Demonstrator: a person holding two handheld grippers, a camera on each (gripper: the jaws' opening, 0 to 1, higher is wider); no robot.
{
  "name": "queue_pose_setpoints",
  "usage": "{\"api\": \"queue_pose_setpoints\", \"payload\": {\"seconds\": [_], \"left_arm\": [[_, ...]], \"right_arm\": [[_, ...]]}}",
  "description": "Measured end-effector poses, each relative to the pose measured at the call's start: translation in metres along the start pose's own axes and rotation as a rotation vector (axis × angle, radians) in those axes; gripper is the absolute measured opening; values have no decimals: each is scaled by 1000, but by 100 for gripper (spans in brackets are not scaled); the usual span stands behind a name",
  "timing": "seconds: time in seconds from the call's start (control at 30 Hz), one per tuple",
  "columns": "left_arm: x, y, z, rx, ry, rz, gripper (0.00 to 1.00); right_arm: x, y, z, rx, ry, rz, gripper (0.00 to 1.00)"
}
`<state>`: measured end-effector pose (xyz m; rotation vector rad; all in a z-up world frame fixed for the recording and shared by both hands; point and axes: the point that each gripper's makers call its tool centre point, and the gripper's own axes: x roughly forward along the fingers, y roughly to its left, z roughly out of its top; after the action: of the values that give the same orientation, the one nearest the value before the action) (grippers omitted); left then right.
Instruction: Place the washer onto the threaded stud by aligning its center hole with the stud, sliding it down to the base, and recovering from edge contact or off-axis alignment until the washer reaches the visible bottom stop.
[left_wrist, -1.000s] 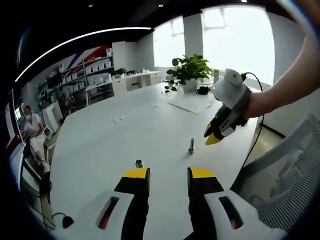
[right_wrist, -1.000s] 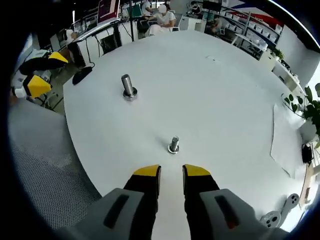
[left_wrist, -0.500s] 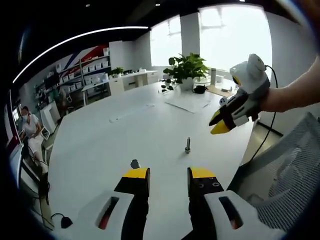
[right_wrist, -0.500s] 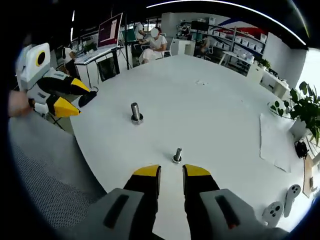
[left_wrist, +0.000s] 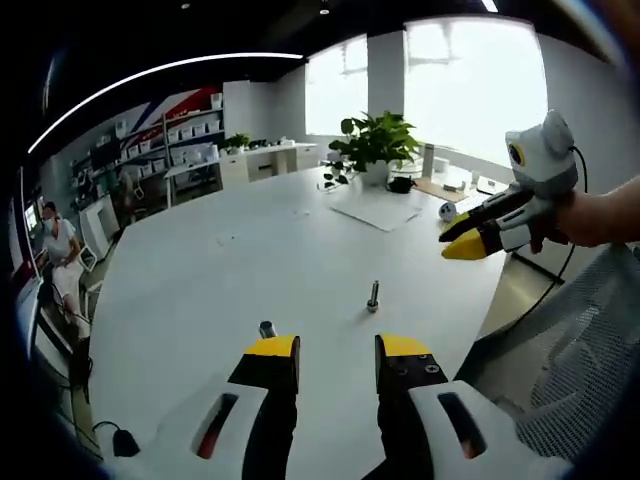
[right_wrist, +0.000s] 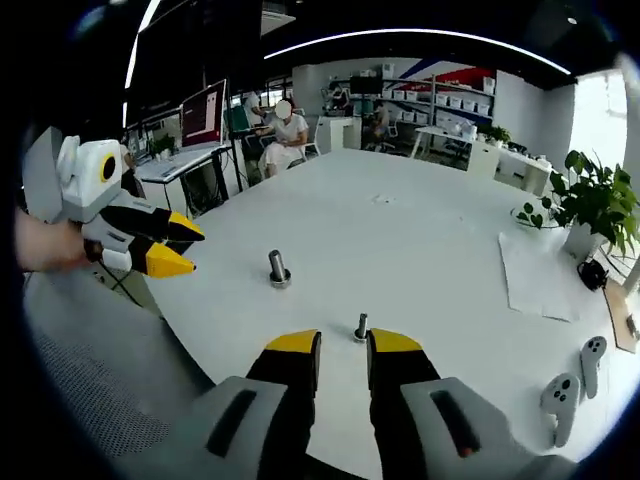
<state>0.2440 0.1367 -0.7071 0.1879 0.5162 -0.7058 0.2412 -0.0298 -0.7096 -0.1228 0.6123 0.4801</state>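
Left gripper (left_wrist: 338, 362): its two yellow-tipped jaws rise from the bottom centre of the left gripper view, parted by a narrow gap with nothing between them. In the right gripper view it is at the left (right_wrist: 180, 246), held by a hand (right_wrist: 45, 245) over the table edge, and its tips look a little apart there too.

Right gripper (right_wrist: 343, 358): its jaws rise from the bottom centre of the right gripper view, also with a narrow empty gap. In the left gripper view it is at the right (left_wrist: 462, 240), held by a hand (left_wrist: 590, 218) above the table edge, well apart from the parts on the table.

Table (left_wrist: 250, 260): large, white and rounded.

Larger stud (right_wrist: 278, 268): stands upright on a wider round base, left of centre in the right gripper view. In the left gripper view only its top (left_wrist: 267, 329) shows, just above the left jaw tip.

Smaller stud (left_wrist: 373, 296): thin and upright, near the centre of the left gripper view; in the right gripper view it stands (right_wrist: 361, 327) just above the gap between the jaws.

Washer: I cannot tell it as a separate piece; no loose washer is visible on the table.

Potted plant (left_wrist: 378, 140): at the far side of the table.

Controllers (right_wrist: 575, 380): two white ones, lower right of the right gripper view.
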Motion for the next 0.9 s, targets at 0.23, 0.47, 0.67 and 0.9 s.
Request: {"api": "queue_pose_setpoints", "payload": {"seconds": [0.23,0.47,0.67,0.9], "left_arm": [[-2,12,5,-19,-32,37,28],[-3,18,0,-35,-50,63,29],[-6,26,5,-67,-91,95,30],[-6,29,-2,-98,-81,108,33]], "right_arm": [[-8,19,16,82,-69,35,24],[0,26,19,85,-113,59,25],[-4,29,26,94,-150,76,29],[-6,48,33,41,-178,137,32]]}}
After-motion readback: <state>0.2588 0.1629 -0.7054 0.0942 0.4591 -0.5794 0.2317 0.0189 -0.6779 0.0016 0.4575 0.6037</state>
